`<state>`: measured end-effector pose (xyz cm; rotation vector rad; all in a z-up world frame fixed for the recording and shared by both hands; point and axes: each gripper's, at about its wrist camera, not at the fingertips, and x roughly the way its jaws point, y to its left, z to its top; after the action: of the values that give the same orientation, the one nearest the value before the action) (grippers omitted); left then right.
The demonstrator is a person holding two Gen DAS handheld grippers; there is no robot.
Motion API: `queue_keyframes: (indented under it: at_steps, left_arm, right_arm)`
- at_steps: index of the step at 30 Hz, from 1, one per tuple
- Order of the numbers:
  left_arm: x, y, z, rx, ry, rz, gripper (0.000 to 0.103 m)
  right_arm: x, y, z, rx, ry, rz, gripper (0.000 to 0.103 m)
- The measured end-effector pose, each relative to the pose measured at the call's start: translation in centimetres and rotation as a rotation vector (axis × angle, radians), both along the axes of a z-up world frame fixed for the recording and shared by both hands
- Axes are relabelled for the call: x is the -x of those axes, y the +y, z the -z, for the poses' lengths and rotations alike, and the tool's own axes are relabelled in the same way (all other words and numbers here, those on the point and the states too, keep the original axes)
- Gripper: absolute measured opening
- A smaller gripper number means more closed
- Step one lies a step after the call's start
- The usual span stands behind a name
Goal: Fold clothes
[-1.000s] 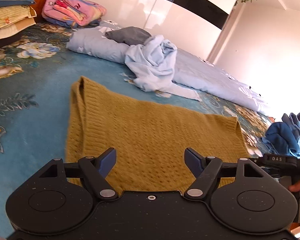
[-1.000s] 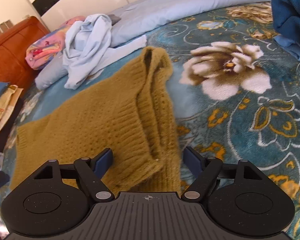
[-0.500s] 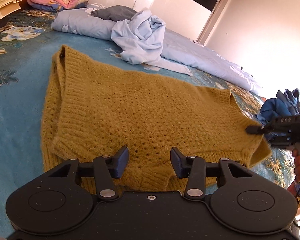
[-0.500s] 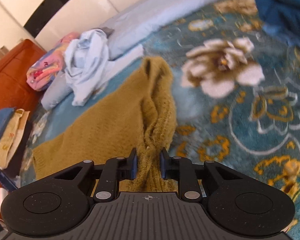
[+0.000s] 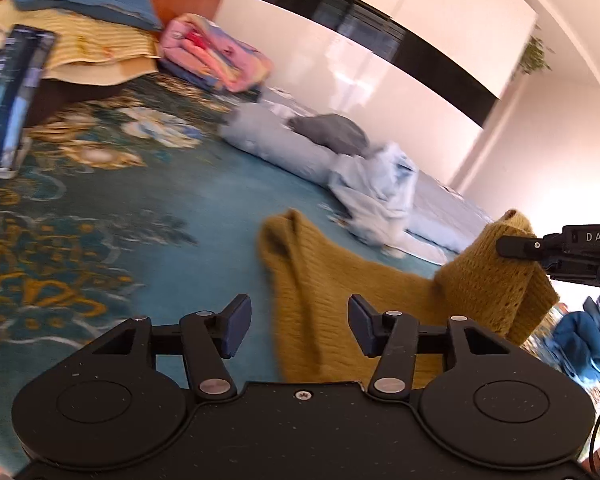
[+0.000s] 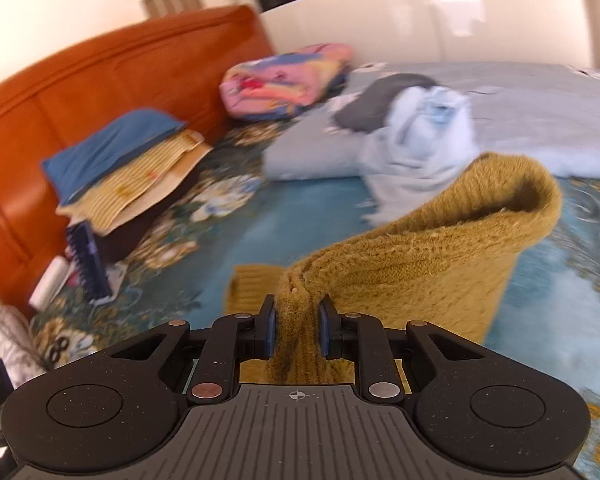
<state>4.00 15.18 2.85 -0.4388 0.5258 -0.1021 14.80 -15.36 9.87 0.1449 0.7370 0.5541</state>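
Note:
A mustard knitted sweater (image 5: 324, 280) lies on the teal floral bedspread (image 5: 100, 216). My right gripper (image 6: 297, 330) is shut on the sweater's edge (image 6: 420, 256) and holds that end lifted, so the fabric curls over. In the left wrist view the right gripper (image 5: 516, 246) shows at the right, holding the raised corner. My left gripper (image 5: 296, 330) is open and empty, just above the near left edge of the sweater.
A crumpled light blue garment (image 5: 380, 196) and a grey one (image 5: 328, 132) lie on a pale blue duvet (image 6: 540, 120). Stacked pillows (image 6: 128, 176), a pink folded blanket (image 6: 288, 80), an orange headboard (image 6: 100, 80) and a dark blue garment (image 5: 576, 340) are around.
My right gripper closed on the sweater's edge and lifted it up and over to the left. My left gripper opened wider and drew back to the left off the sweater.

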Motion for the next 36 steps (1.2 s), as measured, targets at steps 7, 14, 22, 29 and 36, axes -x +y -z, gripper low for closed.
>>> queue_keyframes:
  at_steps: [7,14,22,29,36]
  left_arm:
    - [1.9,3.4,1.2,0.021,0.074,-0.084,0.051]
    - [1.4,2.2,1.2,0.026,0.073,-0.043,0.056]
    - [-0.1,0.3,1.0,0.116,0.064,0.041,0.064]
    - [-3.0,-3.3,1.2,0.131,0.094,0.132,0.069]
    - [-3.6,-5.9,2.2,0.117,0.153,0.106,0.017]
  right_arm:
    - [1.1,9.5,4.0,0.178,0.063,-0.241,0.017]
    - [1.5,11.8,6.5,0.232,0.129,-0.274,0.021]
    - [3.4,8.8,5.2,0.169,0.079,-0.289,0.045]
    - [3.7,0.7,4.6,0.080,0.097,-0.031,0.053]
    - [4.2,-4.3,5.5,0.001,0.162,0.115,0.055]
